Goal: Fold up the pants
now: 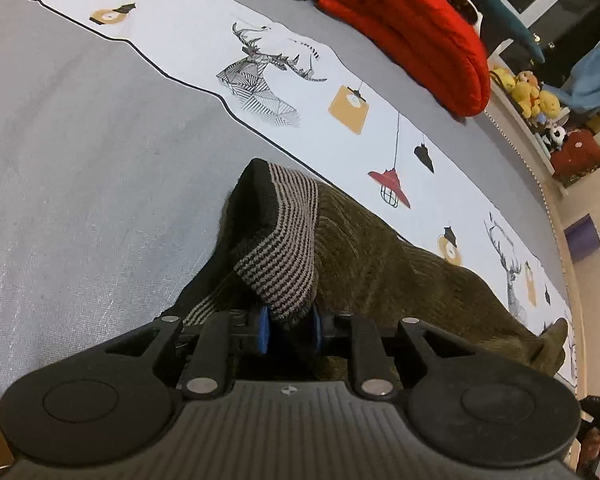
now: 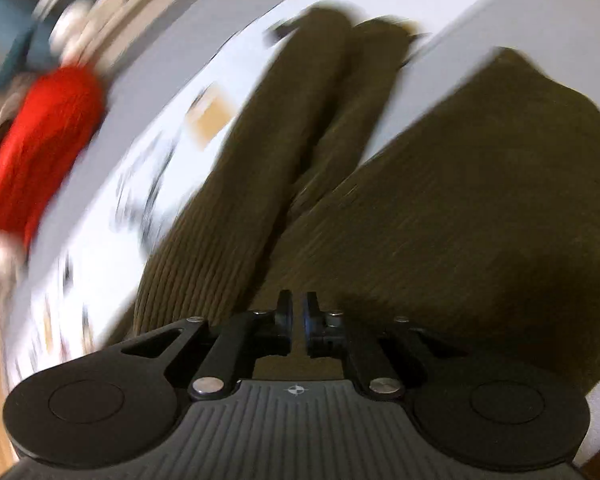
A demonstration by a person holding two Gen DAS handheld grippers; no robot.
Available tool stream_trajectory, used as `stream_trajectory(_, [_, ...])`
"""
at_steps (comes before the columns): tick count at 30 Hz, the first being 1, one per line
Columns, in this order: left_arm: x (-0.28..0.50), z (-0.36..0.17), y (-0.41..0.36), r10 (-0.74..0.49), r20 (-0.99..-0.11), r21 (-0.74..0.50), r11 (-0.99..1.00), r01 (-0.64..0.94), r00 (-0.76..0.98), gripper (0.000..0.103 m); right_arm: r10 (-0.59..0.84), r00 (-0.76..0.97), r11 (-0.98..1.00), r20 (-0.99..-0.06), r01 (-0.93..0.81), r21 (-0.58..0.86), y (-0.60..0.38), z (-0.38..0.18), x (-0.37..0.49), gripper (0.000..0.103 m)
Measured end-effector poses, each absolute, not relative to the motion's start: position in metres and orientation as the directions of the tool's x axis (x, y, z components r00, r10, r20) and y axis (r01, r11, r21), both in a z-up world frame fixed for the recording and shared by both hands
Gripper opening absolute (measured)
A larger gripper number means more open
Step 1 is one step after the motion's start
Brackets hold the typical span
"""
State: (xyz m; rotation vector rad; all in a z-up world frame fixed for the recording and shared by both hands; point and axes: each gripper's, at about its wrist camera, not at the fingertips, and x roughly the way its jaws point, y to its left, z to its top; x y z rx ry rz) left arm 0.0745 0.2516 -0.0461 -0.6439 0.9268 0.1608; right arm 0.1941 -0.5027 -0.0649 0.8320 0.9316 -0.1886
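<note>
Left wrist view: the olive ribbed pants (image 1: 400, 264) lay on the grey bed cover (image 1: 80, 200), running from the centre out toward 4 o'clock. The left gripper (image 1: 290, 330) was clamped on the striped waistband (image 1: 284, 240), fabric pinched between its blue pads (image 1: 263, 330) and lifted clear of the cover. At 12 o'clock ran a printed white sheet (image 1: 260, 40) with deer and lamp motifs; a red cushion (image 1: 412, 28) sat at 1 o'clock, yellow plush toys (image 1: 532, 96) at 2 o'clock. Right wrist view, heavily blurred: two pant legs (image 2: 284, 128) stretched toward 12 o'clock, a folded panel (image 2: 480, 200) at 2 o'clock. The right gripper (image 2: 298, 316) hovered above the fabric, its jaws narrowly parted with nothing between them.
</note>
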Motion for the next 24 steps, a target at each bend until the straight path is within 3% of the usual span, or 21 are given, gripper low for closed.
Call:
stream_trajectory(4, [0.079, -0.046, 0.245, -0.114, -0.807, -0.402, 0.825, -0.397, 0.580, 0.023, 0.191, 0.693, 0.615, -0.696, 0.467, 0.635, -0.523, -0.074, 0.212, 0.008])
stream_trajectory(5, [0.081, -0.046, 0.242, -0.101, -0.814, -0.381, 0.836, -0.394, 0.573, 0.023, 0.190, 0.701, 0.614, -0.688, 0.462, 0.640, -0.523, -0.077, 0.219, 0.014])
stream_trajectory(8, [0.085, -0.045, 0.233, -0.068, -0.826, -0.325, 0.869, -0.374, 0.560, 0.023, 0.151, 0.713, 0.628, -0.685, 0.467, 0.623, -0.525, -0.087, 0.243, 0.046])
stream_trajectory(9, [0.086, -0.046, 0.231, -0.057, -0.830, -0.308, 0.876, -0.371, 0.555, 0.024, 0.141, 0.713, 0.628, -0.687, 0.472, 0.619, -0.525, -0.090, 0.251, 0.050])
stream_trajectory(14, [0.090, -0.049, 0.225, -0.023, -0.849, -0.255, 0.892, -0.372, 0.527, 0.025, 0.155, 0.704, 0.600, -0.693, 0.491, 0.632, -0.526, -0.107, 0.276, 0.050])
stream_trajectory(18, [0.094, -0.052, 0.227, -0.016, -0.860, -0.248, 0.887, -0.390, 0.510, 0.027, 0.147, 0.708, 0.595, -0.691, 0.494, 0.633, -0.523, -0.109, 0.285, 0.046])
stream_trajectory(19, [0.095, -0.053, 0.227, -0.016, -0.863, -0.245, 0.887, -0.391, 0.506, 0.027, 0.147, 0.711, 0.596, -0.688, 0.491, 0.635, -0.523, -0.109, 0.286, 0.041])
stream_trajectory(21, [0.095, -0.054, 0.227, -0.017, -0.865, -0.244, 0.887, -0.392, 0.501, 0.028, 0.168, 0.721, 0.597, -0.672, 0.468, 0.652, -0.522, -0.108, 0.288, 0.009])
stream_trajectory(24, [0.095, -0.054, 0.229, -0.024, -0.864, -0.254, 0.883, -0.394, 0.503, 0.028, 0.147, 0.742, 0.621, -0.654, 0.446, 0.645, -0.524, -0.095, 0.284, 0.005])
